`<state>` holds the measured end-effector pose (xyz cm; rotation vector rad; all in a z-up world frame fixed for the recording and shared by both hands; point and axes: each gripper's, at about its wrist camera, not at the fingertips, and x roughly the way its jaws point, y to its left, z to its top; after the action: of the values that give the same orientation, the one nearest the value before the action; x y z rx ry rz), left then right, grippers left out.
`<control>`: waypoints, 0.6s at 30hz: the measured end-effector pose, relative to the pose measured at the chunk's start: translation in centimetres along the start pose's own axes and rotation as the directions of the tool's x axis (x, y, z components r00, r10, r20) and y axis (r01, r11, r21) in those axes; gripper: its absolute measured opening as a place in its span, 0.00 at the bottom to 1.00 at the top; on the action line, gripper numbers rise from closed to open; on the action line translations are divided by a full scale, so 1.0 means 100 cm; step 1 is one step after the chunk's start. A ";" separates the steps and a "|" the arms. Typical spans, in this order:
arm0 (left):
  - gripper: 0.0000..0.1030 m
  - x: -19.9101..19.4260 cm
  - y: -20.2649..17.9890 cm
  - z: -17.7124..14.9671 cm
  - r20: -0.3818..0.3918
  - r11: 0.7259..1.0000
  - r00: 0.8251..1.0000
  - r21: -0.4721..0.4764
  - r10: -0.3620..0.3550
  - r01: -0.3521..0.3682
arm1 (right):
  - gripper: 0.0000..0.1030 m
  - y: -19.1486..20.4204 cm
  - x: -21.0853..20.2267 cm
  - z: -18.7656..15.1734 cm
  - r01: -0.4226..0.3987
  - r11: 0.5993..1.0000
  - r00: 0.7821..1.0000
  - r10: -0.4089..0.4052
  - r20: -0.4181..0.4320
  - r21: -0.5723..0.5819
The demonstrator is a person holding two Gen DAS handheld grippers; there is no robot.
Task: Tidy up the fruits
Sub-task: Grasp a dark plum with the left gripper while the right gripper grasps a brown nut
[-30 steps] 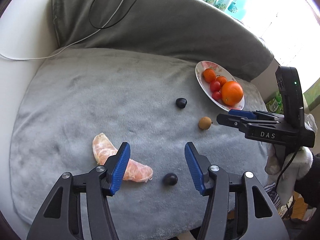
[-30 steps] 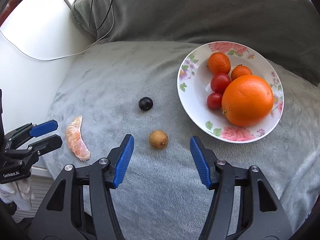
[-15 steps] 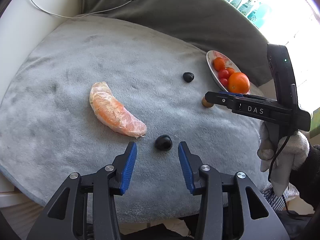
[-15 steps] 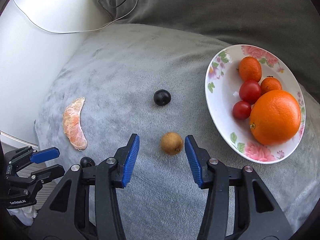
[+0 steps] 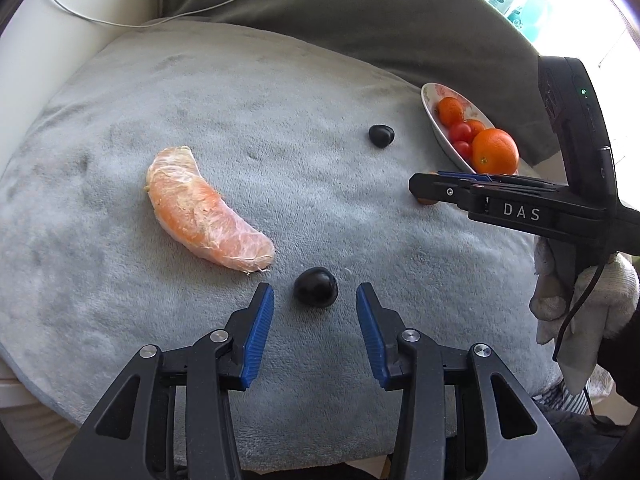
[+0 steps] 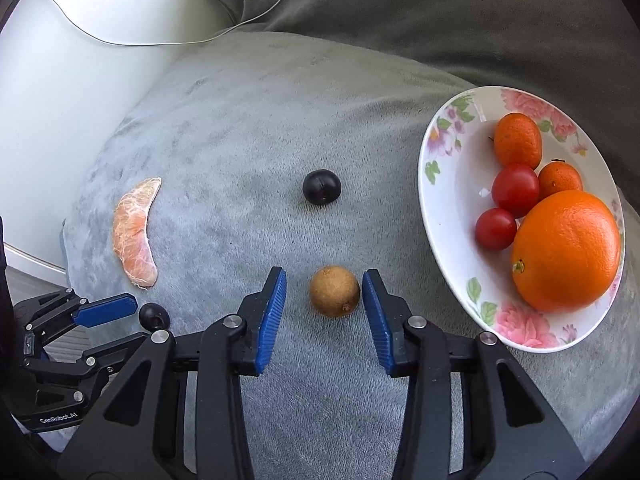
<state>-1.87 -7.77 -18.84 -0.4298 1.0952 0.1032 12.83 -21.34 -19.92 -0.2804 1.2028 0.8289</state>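
The left gripper [image 5: 315, 300] points down at a grey blanket [image 5: 240, 120], its blue-padded jaws partly open. A dark grape [image 5: 315, 293] lies on the blanket just ahead of the tips, in line with the gap; neither pad touches it. A peeled orange segment [image 5: 202, 212] lies up and to the left of that grape, close to it but apart. A second dark grape [image 5: 381, 135] sits in the upper right of the left wrist view, near the plate [image 5: 434, 128].

The right gripper [image 6: 324, 292] also points down, and its jaws are closing with a brown fruit [image 6: 334, 291] between them. The right pad is at the fruit's edge, whether touching I cannot tell; the left pad stands clear, so nothing is gripped. In the right wrist view the second grape lies above the brown fruit at mid-frame, and the segment at the left.

The flowered plate fills the right of that view and holds a big orange [image 6: 566, 250], two small oranges [image 6: 517, 140] and two cherry tomatoes [image 6: 515, 189].

In the left wrist view the right gripper shows at the right edge, held by a white glove [image 5: 580, 300]. A thin cable [image 6: 160, 42] runs across the upper left.
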 end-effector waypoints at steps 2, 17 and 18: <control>0.40 0.002 0.001 0.001 -0.001 1.000 1.000 -0.002 0.006 -0.006 | 0.40 0.001 0.004 0.000 0.007 1.000 1.000 -0.007 -0.008 -0.005; 0.22 0.013 -0.012 0.006 -0.006 0.998 0.999 0.051 0.043 -0.042 | 0.27 -0.005 0.008 -0.002 0.026 1.000 0.999 -0.026 -0.024 0.001; 0.22 0.012 -0.011 0.006 -0.003 0.998 0.999 0.054 0.045 -0.045 | 0.27 -0.005 0.008 -0.002 0.029 1.000 0.999 -0.029 -0.023 -0.002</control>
<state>-0.51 -8.74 -19.33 -0.3572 1.1098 0.1119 13.10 -21.46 -20.81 -0.3085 1.2172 0.8037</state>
